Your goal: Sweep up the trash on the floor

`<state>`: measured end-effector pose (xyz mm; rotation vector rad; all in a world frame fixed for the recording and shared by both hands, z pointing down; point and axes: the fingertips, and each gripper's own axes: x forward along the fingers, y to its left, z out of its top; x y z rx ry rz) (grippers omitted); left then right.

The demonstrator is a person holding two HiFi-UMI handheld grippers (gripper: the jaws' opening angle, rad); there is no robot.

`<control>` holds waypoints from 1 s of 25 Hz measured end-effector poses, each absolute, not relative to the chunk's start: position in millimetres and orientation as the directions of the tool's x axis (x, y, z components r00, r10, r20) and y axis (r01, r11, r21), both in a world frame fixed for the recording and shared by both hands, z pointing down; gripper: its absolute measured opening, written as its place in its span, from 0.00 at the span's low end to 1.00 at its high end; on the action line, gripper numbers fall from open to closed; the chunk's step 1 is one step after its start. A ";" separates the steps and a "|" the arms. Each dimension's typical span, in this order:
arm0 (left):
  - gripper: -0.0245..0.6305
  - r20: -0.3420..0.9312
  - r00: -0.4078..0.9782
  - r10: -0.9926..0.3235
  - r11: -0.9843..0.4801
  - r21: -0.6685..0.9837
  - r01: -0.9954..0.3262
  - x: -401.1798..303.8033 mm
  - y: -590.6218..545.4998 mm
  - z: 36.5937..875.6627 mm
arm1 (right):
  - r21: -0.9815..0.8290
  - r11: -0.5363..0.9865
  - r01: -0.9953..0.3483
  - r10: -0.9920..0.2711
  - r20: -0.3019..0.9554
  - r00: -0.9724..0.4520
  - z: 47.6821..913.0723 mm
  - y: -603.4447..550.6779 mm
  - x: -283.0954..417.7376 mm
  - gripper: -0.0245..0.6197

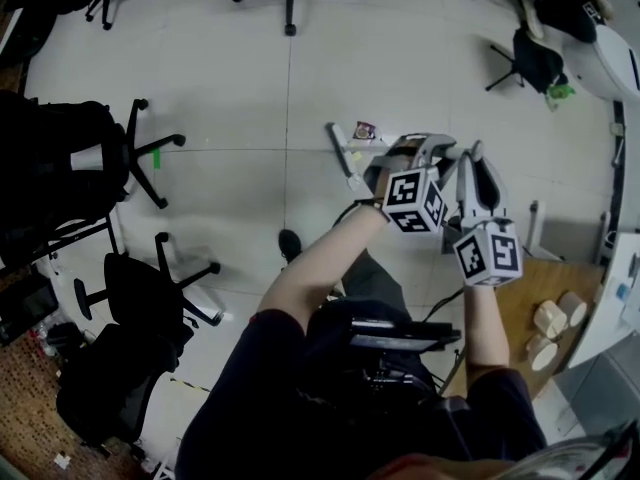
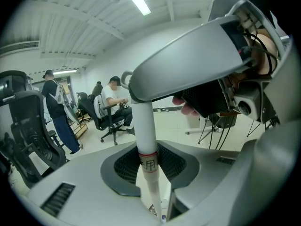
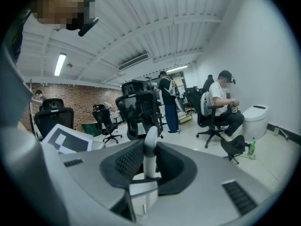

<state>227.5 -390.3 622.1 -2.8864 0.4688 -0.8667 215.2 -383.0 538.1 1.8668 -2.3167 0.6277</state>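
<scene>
Pole [image 2: 145,126] in L claw [image 2: 150,169]; R claw [image 3: 146,167] too

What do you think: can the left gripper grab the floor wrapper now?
Probably not: the left gripper is shut on a pole, so its jaws are full; the wrapper lies down on the floor.

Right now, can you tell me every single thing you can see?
Office chairs: several, black, left and top of floor.
Dustpan-like scoop: one, grey-white, floor ahead.
Wrapper: one, dark, beside scoop.
Bottle: one, green, floor top right.
Rolls: three, pale, wooden table lower right.
Seated person: one, white top, far off.
Standing people: at least two, dark clothes, nearby.
White pole: one, in left tool.
White handle: one, in right tool.
Left tool: one, grey, shut on white pole.
Right tool: one, grey, shut on white handle.
</scene>
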 end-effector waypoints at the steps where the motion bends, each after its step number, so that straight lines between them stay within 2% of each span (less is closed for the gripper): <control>1: 0.18 0.518 0.791 -0.325 -0.946 -0.169 -0.277 223.6 -389.0 615.9 | -0.262 0.182 -0.948 -0.908 0.326 -0.264 532.7 -380.8 210.8 0.19; 4: 0.18 0.504 0.782 -0.368 -0.929 -0.160 -0.334 199.8 -387.4 593.7 | -0.302 0.278 -0.912 -0.885 0.290 -0.366 506.7 -377.1 183.3 0.19; 8: 0.18 0.481 0.745 -0.463 -0.885 -0.209 -0.416 132.4 -399.3 564.2 | -0.281 0.438 -0.854 -0.845 0.198 -0.498 476.9 -383.0 111.4 0.20; 15: 0.19 0.355 0.750 -0.558 -0.830 -0.259 -0.495 59.7 -388.2 457.3 | -0.214 0.627 -0.749 -0.751 0.090 -0.654 379.1 -363.8 38.5 0.20; 20: 0.20 0.286 0.749 -0.598 -0.798 -0.304 -0.521 -20.1 -368.3 396.3 | -0.157 0.771 -0.618 -0.626 -0.005 -0.780 316.2 -341.1 -41.0 0.20; 25: 0.21 0.229 0.752 -0.618 -0.783 -0.274 -0.559 -101.1 -333.4 345.6 | -0.134 0.863 -0.488 -0.498 -0.061 -0.865 272.3 -310.0 -119.5 0.19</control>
